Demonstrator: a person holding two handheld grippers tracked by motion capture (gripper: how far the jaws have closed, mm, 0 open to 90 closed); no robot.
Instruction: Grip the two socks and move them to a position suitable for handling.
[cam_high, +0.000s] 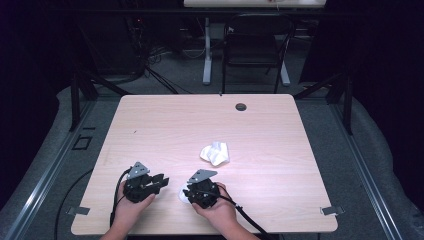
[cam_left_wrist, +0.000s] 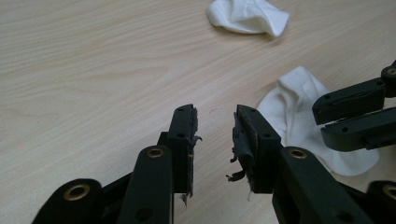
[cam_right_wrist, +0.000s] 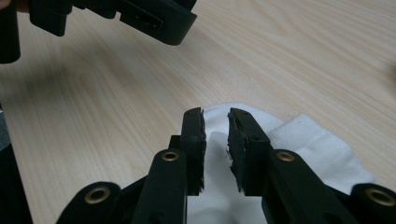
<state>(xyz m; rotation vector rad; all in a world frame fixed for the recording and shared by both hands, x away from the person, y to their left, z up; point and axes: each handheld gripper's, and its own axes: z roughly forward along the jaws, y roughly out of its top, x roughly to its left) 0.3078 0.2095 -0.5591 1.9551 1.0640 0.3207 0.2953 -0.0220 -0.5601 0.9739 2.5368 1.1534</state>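
Two white crumpled cloths lie on the light wooden table (cam_high: 165, 125). One cloth (cam_high: 215, 153) sits near the table's middle, also seen as the far cloth (cam_left_wrist: 250, 16). The other cloth (cam_high: 183, 195) lies at the front, under my right gripper (cam_high: 190, 192). In the right gripper view my right gripper (cam_right_wrist: 215, 112) hangs open just over this cloth (cam_right_wrist: 317, 144), with a gap between the pads. My left gripper (cam_high: 163, 181) is open over bare wood to the left of that cloth. In its own view the left gripper (cam_left_wrist: 214, 112) holds nothing, and the near cloth (cam_left_wrist: 299, 112) lies to its right.
The right gripper's jaws come in from the right edge of the left gripper view over the near cloth. A cable hole (cam_high: 241, 106) sits near the table's far edge. A dark chair (cam_high: 255, 45) stands behind the table. Both cables trail off the front edge.
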